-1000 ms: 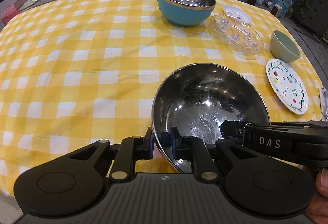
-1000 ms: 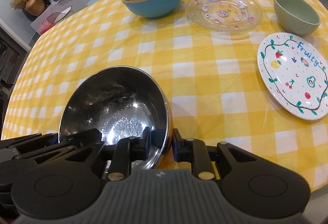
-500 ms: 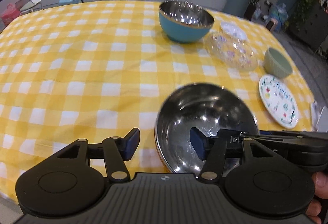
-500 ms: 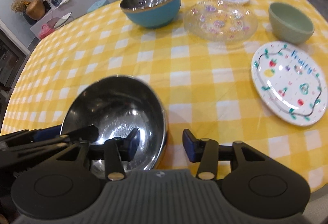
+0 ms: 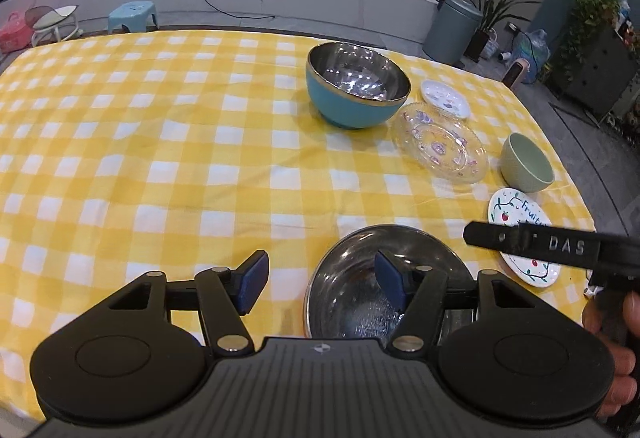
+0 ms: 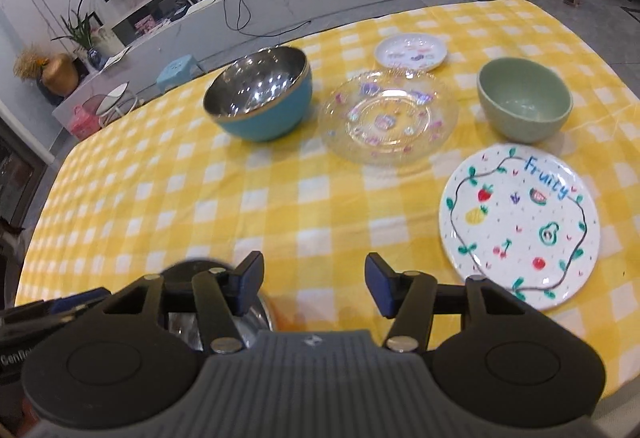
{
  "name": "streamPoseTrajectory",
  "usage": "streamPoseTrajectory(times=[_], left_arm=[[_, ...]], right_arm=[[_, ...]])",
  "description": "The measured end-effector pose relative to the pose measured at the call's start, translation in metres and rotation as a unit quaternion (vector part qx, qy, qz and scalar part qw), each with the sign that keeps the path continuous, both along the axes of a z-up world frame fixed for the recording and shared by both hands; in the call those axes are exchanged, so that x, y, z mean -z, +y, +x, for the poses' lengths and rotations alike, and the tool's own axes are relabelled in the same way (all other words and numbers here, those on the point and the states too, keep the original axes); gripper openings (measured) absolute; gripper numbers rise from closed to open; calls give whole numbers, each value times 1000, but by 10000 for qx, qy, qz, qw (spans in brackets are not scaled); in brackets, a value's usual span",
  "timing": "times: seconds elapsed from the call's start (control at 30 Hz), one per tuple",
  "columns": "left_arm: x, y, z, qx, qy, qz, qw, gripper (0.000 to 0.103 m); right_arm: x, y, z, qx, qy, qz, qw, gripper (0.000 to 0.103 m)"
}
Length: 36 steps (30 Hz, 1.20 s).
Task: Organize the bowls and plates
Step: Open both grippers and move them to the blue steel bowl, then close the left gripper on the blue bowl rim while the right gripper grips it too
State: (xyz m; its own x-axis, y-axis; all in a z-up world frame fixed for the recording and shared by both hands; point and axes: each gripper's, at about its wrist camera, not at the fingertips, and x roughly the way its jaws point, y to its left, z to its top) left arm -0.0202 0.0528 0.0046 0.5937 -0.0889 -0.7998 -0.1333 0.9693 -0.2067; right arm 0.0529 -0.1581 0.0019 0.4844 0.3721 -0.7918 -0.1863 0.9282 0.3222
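A steel bowl (image 5: 352,294) sits on the yellow checked tablecloth (image 5: 160,157) near the front edge. My left gripper (image 5: 320,282) is open and empty, raised above the bowl's left rim. My right gripper (image 6: 314,284) is open and empty, just right of the bowl (image 6: 260,314), which is mostly hidden behind its left finger. Farther back stand a blue bowl with a steel inside (image 6: 260,97), a clear glass plate (image 6: 388,117), a small white plate (image 6: 412,51), a green bowl (image 6: 524,101) and a white "Fruity" plate (image 6: 520,226).
The right gripper's finger (image 5: 552,246) crosses the right of the left wrist view over the Fruity plate (image 5: 516,213). The table's right edge lies just beyond the green bowl (image 5: 526,163). Beyond the table are a stool (image 5: 132,11) and a bin (image 5: 452,25).
Both grippers let go of the steel bowl's rim, opened wide and pulled back and up. The bowl now rests on the cloth.
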Motion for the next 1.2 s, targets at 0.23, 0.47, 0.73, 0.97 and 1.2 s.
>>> streamPoseTrajectory(times=[0.23, 0.47, 0.73, 0.97, 1.2], left_arm=[[2, -8, 23, 200, 111, 369, 9991, 72], [-1, 1, 69, 13, 285, 476, 9985, 72], [-4, 13, 122, -217, 166, 502, 9984, 72], [1, 24, 158, -303, 6, 407, 9987, 72], [19, 35, 181, -297, -19, 275, 9992, 72]], right_arm=[[-3, 6, 20, -44, -65, -75, 9999, 62], [-5, 8, 54, 38, -75, 28, 10000, 62], [-3, 17, 106, 114, -252, 614, 9977, 72], [5, 19, 146, 480, -231, 690, 9962, 89], [17, 36, 172, 407, -70, 470, 9980, 79]])
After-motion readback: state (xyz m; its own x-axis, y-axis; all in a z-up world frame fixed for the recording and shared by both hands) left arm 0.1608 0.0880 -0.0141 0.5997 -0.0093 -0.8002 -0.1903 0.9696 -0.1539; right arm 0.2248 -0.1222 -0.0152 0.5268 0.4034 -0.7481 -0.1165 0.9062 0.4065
